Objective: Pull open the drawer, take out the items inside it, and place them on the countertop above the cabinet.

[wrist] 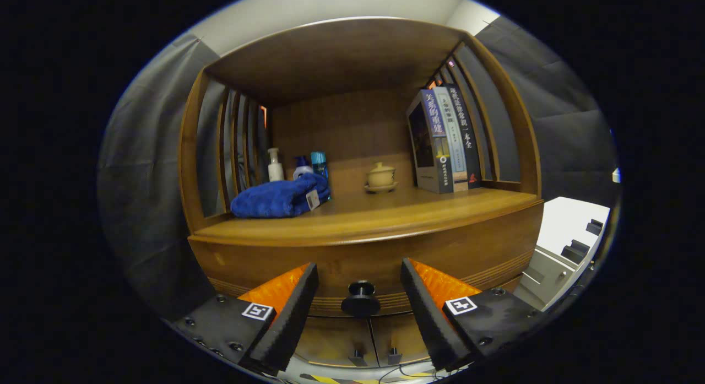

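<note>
Spread wide, the claw (359,287) has its fingers either side of the drawer's dark knob (360,299), touching nothing, with a clear gap between each finger and the knob. The drawer (352,263) is shut, its front flush under the rounded front edge of the countertop (385,216), and two small door handles show just below it. On the countertop a blue towel (280,196) lies at the left in front of three bottles (300,166), a lidded cup (380,177) sits mid-back and books (443,139) stand at the right, leaving the front strip bare.
</note>
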A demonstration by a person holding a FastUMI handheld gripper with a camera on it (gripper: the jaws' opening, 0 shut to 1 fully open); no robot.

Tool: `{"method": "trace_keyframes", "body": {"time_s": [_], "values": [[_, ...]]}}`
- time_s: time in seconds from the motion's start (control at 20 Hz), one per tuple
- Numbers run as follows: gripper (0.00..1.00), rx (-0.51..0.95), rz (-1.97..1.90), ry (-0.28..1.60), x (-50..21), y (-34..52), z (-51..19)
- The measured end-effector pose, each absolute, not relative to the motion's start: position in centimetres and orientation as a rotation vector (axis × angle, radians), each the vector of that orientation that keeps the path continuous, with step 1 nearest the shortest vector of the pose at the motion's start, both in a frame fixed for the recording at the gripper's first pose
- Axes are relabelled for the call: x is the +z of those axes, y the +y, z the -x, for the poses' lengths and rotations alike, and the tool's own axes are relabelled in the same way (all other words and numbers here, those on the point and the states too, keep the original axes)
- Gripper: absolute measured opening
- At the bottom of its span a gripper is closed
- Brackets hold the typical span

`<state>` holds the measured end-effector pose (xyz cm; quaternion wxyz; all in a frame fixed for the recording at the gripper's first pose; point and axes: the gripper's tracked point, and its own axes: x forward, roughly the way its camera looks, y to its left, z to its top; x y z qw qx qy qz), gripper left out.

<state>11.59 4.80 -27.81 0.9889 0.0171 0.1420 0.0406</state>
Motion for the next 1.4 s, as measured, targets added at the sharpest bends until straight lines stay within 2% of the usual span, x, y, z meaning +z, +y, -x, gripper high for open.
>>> {"method": "trace_keyframes", "body": {"time_s": [0.1,0.75,0.85,1.4], "values": [[0.98,0.066,-0.025,0.290,-28.9,4.7,-11.9],[0.49,0.063,-0.055,0.327,-31.1,4.2,-12.4],[0.37,0.053,-0.077,0.329,-31.1,4.2,-12.4],[0.36,0.053,-0.055,0.333,-29.6,4.1,-4.6]]}}
